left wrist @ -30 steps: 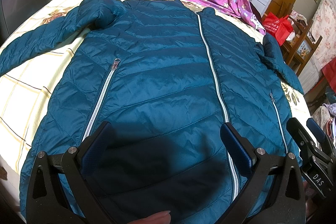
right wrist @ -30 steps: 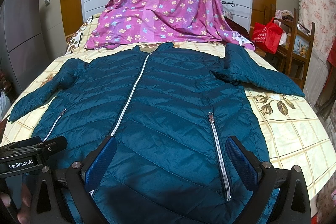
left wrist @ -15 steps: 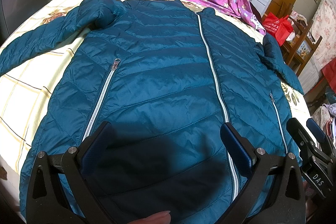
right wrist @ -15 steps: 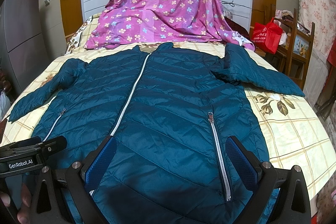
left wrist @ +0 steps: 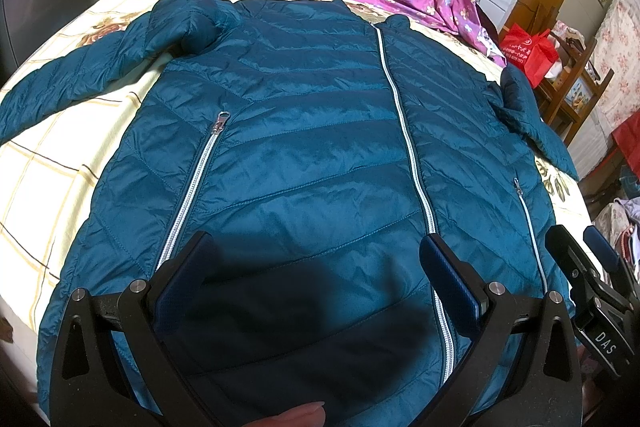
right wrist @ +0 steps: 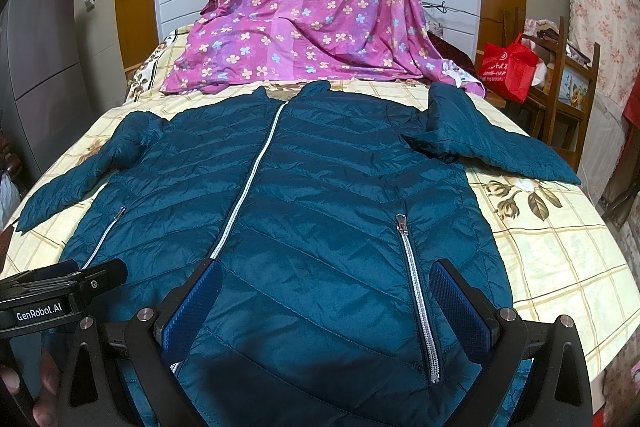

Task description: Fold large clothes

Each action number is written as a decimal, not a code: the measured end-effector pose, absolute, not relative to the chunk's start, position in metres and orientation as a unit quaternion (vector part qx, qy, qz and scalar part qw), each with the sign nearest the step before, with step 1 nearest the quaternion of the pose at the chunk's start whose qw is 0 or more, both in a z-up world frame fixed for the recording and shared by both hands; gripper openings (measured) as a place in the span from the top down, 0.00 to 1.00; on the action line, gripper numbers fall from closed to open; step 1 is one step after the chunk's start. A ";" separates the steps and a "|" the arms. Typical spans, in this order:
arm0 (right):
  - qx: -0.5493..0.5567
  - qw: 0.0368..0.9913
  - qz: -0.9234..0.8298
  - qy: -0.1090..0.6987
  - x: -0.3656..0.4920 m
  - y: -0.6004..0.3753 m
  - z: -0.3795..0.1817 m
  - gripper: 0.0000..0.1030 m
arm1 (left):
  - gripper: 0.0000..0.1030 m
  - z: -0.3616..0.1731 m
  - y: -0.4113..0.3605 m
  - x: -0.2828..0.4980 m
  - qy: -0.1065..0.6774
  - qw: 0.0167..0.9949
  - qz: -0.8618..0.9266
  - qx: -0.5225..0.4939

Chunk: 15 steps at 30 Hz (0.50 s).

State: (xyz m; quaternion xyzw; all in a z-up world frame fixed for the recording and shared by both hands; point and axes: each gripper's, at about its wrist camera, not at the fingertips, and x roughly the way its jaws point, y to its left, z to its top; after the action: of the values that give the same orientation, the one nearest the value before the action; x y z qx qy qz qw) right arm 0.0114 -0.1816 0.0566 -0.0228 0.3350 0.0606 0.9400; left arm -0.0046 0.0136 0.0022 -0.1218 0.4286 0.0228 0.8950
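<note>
Jacket (left wrist: 304,155) first: you have a teal quilted jacket spread flat, front up, on the bed (right wrist: 560,251), which wears a cream checked sheet with flower prints. Its main zipper (left wrist: 404,131) is closed from hem to collar, and a silver pocket zipper (right wrist: 416,287) runs down each side of the front. Both sleeves lie out to the sides; the one on your right (right wrist: 492,143) is bent near the shoulder and reaches toward the bed's edge.

Your left gripper (left wrist: 316,283) hovers over the hem with its blue-padded fingers spread wide, holding nothing; the main zipper passes just inside its right finger. Your right gripper (right wrist: 332,307) hangs above the hem too, jaws equally wide and empty, with the right pocket zipper between its fingers. Each tool shows at the edge of the other's view, so they sit close beside one another. Your fingertip (left wrist: 296,417) peeks in at the bottom of the left view.

Beyond the collar, a pink flowered sheet (right wrist: 312,11) drapes down from the wall onto the bed. A red bag (right wrist: 508,67) sits on wooden furniture to the right.
</note>
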 end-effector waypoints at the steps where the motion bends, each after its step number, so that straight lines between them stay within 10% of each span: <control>1: -0.023 0.940 0.061 0.335 0.011 -0.182 0.057 0.00 | 0.00 0.002 0.014 -0.004 0.429 0.895 0.023 -0.122; 15: -0.023 0.940 0.060 0.335 0.011 -0.182 0.057 0.00 | 0.00 0.002 0.015 -0.004 0.429 0.895 0.022 -0.123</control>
State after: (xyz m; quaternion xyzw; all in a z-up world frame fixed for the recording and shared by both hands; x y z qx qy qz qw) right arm 0.0114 -0.1816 0.0568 -0.0229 0.3352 0.0604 0.9399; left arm -0.0041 0.0150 0.0024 -0.1231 0.4286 0.0224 0.8948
